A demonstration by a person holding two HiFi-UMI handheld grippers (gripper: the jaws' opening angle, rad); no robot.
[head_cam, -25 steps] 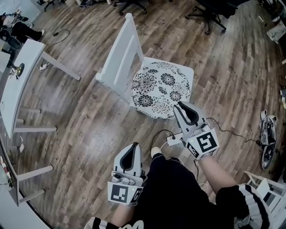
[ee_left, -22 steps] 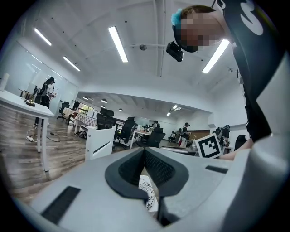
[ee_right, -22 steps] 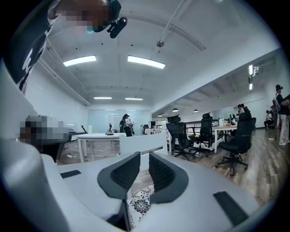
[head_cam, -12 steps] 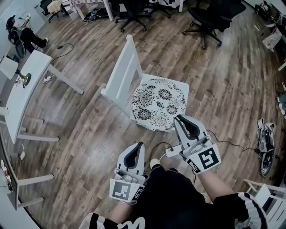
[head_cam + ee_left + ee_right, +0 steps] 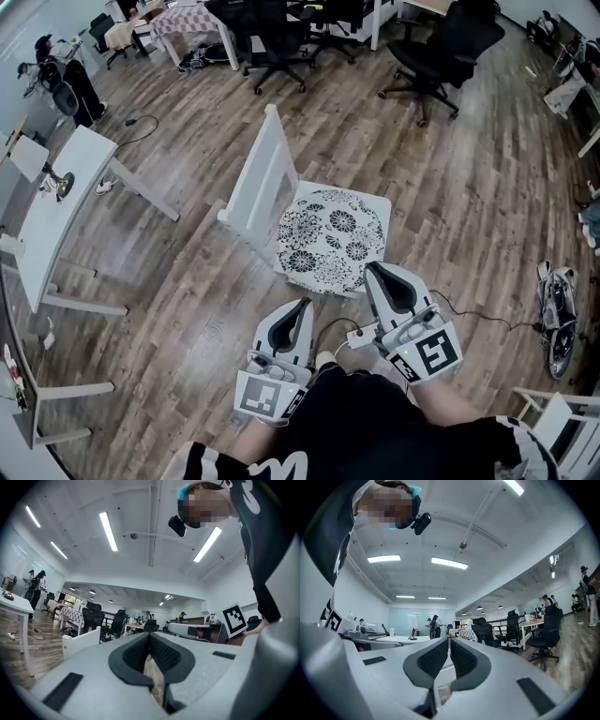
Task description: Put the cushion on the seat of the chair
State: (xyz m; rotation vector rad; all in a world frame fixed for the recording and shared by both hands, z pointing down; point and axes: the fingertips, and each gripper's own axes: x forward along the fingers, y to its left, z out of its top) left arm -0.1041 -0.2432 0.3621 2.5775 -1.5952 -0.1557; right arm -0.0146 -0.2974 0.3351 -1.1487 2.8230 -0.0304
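A white wooden chair (image 5: 255, 173) stands on the floor in the head view, and the round black-and-white flowered cushion (image 5: 333, 239) lies flat on its seat. My right gripper (image 5: 375, 269) hovers near the cushion's front edge; its jaws are closing, almost together, with nothing between them. My left gripper (image 5: 300, 305) hangs lower left of the seat, shut and empty. Both grippers point level across the room. In the left gripper view the left gripper (image 5: 150, 637) shows the chair's back (image 5: 82, 641) to its left. In the right gripper view only the distant office shows past the right gripper (image 5: 449, 641).
A white desk (image 5: 52, 211) stands at the left. Black office chairs (image 5: 441, 47) stand at the back. A power strip with its cable (image 5: 361, 337) lies on the floor by my feet. A bag (image 5: 558, 305) lies at the right, and a white frame (image 5: 548, 408) stands at the lower right.
Both grippers have risen and drawn back from the chair. The right gripper, earlier over the cushion's front edge, now sits just off it. The head view takes in more of the room.
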